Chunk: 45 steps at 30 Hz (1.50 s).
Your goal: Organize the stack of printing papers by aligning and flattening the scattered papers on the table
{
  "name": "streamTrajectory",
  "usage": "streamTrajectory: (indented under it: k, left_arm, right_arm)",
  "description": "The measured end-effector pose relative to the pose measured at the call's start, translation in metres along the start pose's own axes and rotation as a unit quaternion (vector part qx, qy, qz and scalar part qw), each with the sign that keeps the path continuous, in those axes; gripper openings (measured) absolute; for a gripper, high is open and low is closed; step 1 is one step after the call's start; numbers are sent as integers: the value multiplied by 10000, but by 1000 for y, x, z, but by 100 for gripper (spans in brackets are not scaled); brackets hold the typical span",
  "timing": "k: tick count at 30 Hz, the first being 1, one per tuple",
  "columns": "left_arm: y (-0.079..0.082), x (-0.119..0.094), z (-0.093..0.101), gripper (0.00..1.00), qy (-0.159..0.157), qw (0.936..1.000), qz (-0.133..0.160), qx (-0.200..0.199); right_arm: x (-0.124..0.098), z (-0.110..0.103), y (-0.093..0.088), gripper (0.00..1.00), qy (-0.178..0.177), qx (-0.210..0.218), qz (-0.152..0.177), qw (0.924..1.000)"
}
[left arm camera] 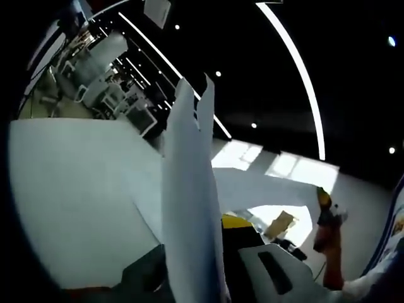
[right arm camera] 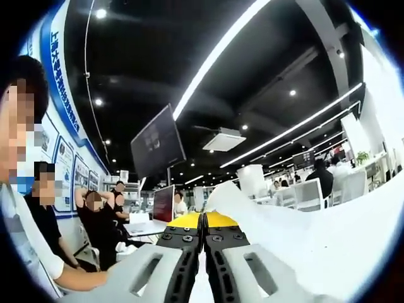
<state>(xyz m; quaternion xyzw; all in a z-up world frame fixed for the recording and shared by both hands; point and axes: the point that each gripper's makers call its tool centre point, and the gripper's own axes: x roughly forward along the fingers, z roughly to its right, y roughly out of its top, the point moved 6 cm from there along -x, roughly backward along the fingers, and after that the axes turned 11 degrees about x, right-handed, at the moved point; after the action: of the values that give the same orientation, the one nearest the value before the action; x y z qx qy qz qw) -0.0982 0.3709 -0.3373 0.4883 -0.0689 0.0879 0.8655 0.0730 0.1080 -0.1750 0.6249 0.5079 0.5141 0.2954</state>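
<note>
Both of your grippers — left (left arm camera: pixel 218 278), right (right arm camera: pixel 203 265) — are clamped on the papers (left arm camera: pixel 189 208), lifted edge-up. Squaring and flattening on the table (left arm camera: pixel 69 189) look left to do.

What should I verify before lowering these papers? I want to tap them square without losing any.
1. Right hand-held gripper clamped on the papers: ok, jaws closed on the sheet.
2. Left hand-held gripper grip: cannot tell, the papers hide its jaws.
3. Paper edges aligned: not ok, top edges uneven in the left gripper view.
4. Sheets flat: not ok, curved.
5. Table below: cannot tell.
</note>
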Motion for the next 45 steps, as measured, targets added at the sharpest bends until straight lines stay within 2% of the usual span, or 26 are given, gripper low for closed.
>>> streamTrajectory:
  k: [11, 22, 36, 45]
  left_arm:
    - [0, -2, 2, 6, -7, 10000, 24, -26]
    - [3, -2, -1, 6, -9, 10000, 41, -39]
    - [1, -3, 1, 6, 10, 10000, 76, -50]
    - [1, -3, -1, 6, 62, 9999, 108, -64]
  right_arm:
    - [0, -11, -14, 0, 193, 123, 73, 9997]
    - [2, -13, -44, 0, 275, 346, -138, 9989]
    - [-12, -16, -63, 0, 306, 664, 29, 9973]
    - [-20, -22, -64, 0, 417, 644, 153, 9969]
